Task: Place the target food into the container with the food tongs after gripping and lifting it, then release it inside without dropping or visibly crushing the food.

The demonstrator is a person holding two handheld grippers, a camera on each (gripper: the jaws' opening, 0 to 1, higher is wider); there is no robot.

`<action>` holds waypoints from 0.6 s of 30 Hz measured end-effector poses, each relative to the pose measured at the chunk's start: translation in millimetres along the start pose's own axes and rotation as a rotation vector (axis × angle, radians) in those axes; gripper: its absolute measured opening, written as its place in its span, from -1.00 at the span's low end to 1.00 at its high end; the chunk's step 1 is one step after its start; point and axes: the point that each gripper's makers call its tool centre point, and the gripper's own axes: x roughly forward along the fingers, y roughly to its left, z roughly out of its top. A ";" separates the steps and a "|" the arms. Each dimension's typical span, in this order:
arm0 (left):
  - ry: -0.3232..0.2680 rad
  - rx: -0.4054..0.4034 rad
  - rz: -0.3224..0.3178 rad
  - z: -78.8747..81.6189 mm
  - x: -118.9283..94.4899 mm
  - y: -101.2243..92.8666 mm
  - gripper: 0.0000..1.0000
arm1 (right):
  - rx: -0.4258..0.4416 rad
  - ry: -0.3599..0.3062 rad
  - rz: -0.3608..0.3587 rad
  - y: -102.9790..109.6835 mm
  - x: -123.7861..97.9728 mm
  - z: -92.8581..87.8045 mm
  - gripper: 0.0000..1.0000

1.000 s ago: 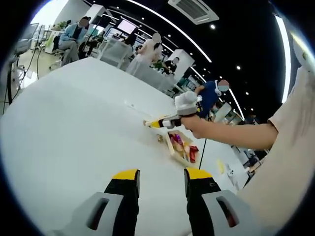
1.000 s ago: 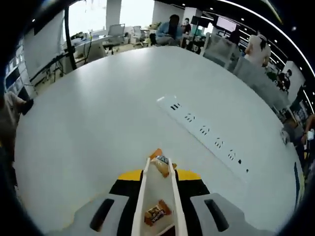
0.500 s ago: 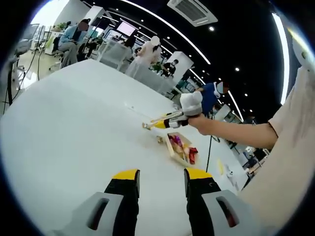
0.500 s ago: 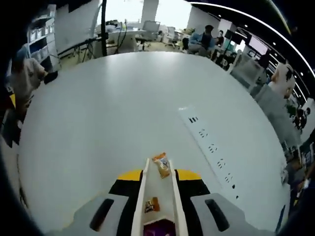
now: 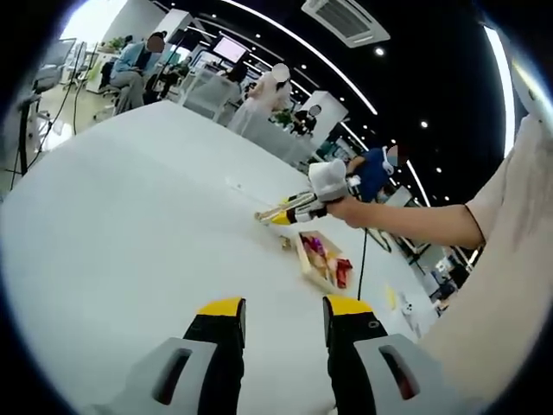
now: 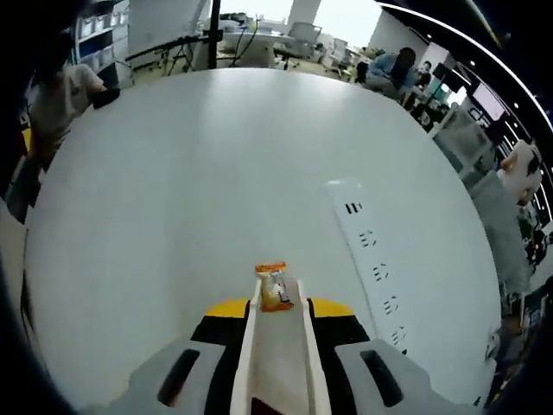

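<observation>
R gripper (image 6: 276,333) clamps tongs (image 6: 276,346), which pinch a snack (image 6: 274,290) above table (image 6: 173,190); L gripper (image 5: 281,311) jaws apart, nothing btwn; we see tray (image 5: 321,261) w/ food

No text, label, brand, number or sign can be read in either view. Print is seen on the orange snack wrapper (image 6: 273,290) held at the tips of the food tongs (image 6: 276,346) in the right gripper view, but it is too small and blurred to be made out. Marks are seen along the white power strip (image 6: 373,264) on the table (image 6: 173,190); they cannot be told as letters. In the left gripper view, bright screens (image 5: 229,49) are seen in the far background, and nothing on them can be read.
</observation>
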 end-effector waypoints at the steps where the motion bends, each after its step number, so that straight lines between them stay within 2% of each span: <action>1: 0.001 0.000 0.000 -0.3 0.9 -0.1 -0.30 | 0.008 0.001 0.009 0.8 1.0 -0.6 -0.52; 5: 0.007 -0.002 -0.004 0.1 4.7 -1.1 -0.30 | 0.043 0.001 0.022 -0.3 1.7 -2.1 -0.55; 9: 0.013 -0.001 -0.008 0.1 6.7 -1.5 -0.30 | 0.131 0.012 0.051 2.0 2.3 -5.1 -0.60; 14: 0.013 0.000 -0.005 0.8 5.7 0.1 -0.30 | 0.206 -0.003 0.026 2.1 1.3 -7.5 -0.62; 18: 0.014 0.000 0.001 0.6 3.9 1.5 -0.30 | 0.257 -0.016 0.037 6.9 -0.4 -6.7 -0.62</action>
